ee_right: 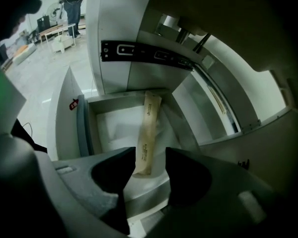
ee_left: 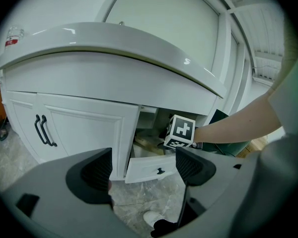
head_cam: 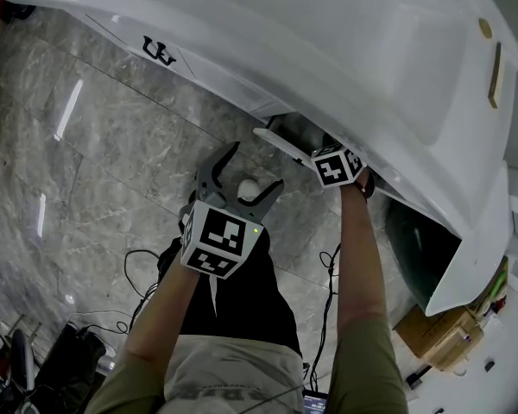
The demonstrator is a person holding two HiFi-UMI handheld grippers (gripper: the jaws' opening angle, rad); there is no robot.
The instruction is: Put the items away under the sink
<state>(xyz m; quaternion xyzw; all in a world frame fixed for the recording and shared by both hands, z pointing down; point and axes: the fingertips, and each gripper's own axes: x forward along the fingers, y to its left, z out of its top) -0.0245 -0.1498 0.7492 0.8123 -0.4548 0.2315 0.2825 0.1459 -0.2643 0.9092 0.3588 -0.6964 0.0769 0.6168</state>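
A long tan paper packet [ee_right: 149,133] lies lengthwise in the open white drawer [ee_right: 84,128] under the sink. My right gripper [ee_right: 150,175] points down into that drawer with its jaws open. The packet's near end sits between them, with a gap beside the right jaw. In the head view only the right gripper's marker cube [head_cam: 337,164] shows, at the drawer's front [head_cam: 281,141]; its jaws are hidden under the basin edge. My left gripper [head_cam: 255,169] hangs open and holds nothing, out in front of the drawer [ee_left: 151,168].
The white basin [head_cam: 328,50] overhangs the cabinet. Shut doors with black handles [ee_left: 42,130] stand left of the drawer. A dark green panel [head_cam: 414,248] and a cardboard box [head_cam: 436,326] are at the right. Cables [head_cam: 138,266] trail over the marble floor.
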